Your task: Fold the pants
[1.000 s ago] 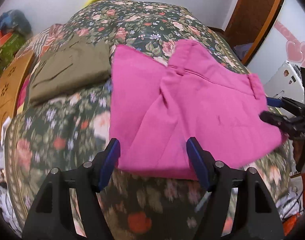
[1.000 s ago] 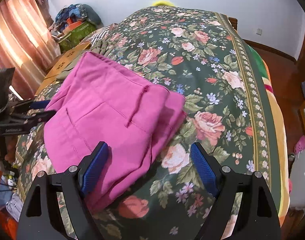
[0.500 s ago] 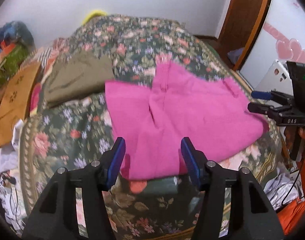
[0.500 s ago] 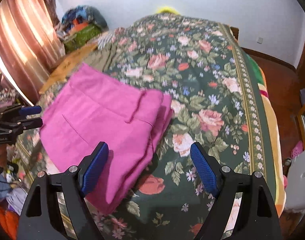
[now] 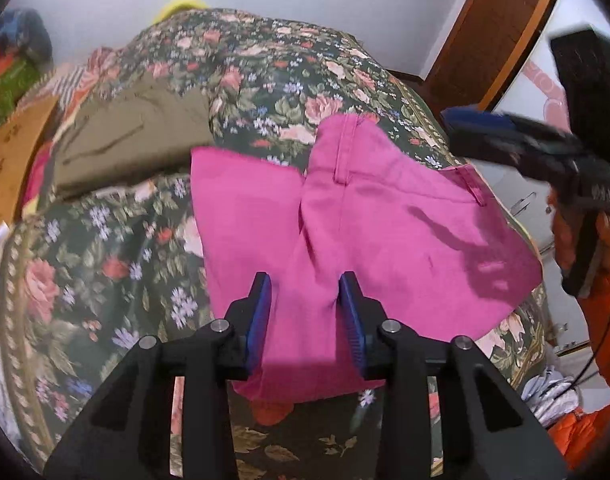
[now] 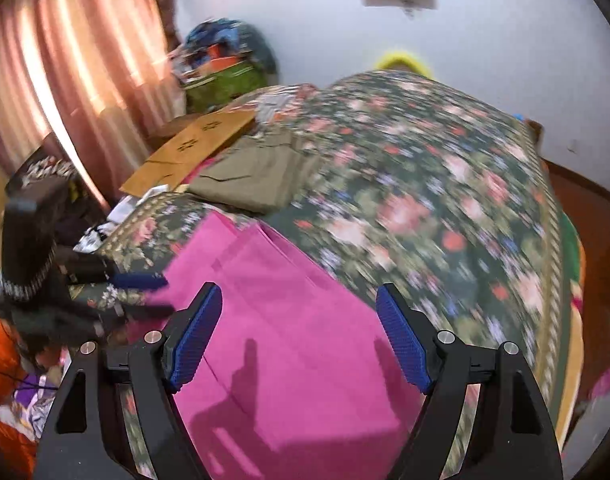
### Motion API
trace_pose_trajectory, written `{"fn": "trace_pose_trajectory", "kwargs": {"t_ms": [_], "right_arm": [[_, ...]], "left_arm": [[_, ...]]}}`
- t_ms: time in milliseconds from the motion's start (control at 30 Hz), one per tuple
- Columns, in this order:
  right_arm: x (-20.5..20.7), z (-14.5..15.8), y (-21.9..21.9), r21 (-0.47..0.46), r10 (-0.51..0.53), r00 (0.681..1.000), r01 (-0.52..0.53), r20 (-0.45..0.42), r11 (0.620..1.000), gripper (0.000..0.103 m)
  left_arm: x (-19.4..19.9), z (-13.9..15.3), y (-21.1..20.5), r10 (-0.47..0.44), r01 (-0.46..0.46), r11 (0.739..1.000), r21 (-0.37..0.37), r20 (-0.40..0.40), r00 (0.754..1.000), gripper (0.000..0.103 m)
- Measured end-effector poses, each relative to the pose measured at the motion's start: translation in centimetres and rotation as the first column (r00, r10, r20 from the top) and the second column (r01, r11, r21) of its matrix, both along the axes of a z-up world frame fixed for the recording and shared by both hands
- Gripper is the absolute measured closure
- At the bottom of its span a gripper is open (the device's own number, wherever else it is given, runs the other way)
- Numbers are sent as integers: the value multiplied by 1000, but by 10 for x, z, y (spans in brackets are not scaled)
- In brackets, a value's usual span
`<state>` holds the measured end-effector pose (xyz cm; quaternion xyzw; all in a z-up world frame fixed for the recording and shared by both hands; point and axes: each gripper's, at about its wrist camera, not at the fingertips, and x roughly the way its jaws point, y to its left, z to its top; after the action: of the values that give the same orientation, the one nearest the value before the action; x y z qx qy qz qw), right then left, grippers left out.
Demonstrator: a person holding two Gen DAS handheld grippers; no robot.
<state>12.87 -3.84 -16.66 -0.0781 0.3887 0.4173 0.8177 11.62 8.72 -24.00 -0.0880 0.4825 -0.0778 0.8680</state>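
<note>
Folded pink pants [image 5: 369, 224] lie flat on the floral bedspread [image 5: 117, 248] near the bed's front edge, waistband toward the far side. My left gripper [image 5: 305, 304] hovers over the pants' near edge, its jaws partly open and empty. My right gripper [image 6: 299, 332] is open and empty above the pants [image 6: 305, 344]. The right gripper also shows at the right of the left wrist view [image 5: 505, 136], above the pants' right corner. The left gripper shows at the left of the right wrist view [image 6: 141, 280].
Folded olive pants [image 5: 133, 144] lie on the bed to the far left. A cardboard sheet [image 6: 193, 148] lies at the bed's left side. Clothes piles [image 6: 225, 64] sit by the curtain. A wooden door [image 5: 493, 32] stands to the right.
Both grippers pulled back and rose, then came in again over the pants. The left jaws have narrowed. The right wrist view swung left and is blurred by motion.
</note>
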Motion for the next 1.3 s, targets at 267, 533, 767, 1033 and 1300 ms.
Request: {"fn": "trace_pose_trajectory", "kwargs": {"t_ms": [267,533,767,1033,1300], "right_arm": [[23,-20,71,-66,172,981,-179,-89,982,64],[23,-30,84,-92,217,970,-227,-113,969,88],[23,-28,86,-100,217,974,-223,-66,970,90],[16,-31,96,-178,227,973,-218,35,960,92],[19,-28,93,-189,210,975,-193,73,963,93]], "left_arm": [[-10,-7,10,-21,23,997,-73,19,1000,67],[-20,-8,18,-20,22,996,-86,34,999,67],[-27,-16,20,-20,20,996,-82,5,1000,83],[-31,-26,26,15,-17,994,-112,-20,1000,83],[-40,-32,33,59,-62,988,-140,-30,998,83]]}}
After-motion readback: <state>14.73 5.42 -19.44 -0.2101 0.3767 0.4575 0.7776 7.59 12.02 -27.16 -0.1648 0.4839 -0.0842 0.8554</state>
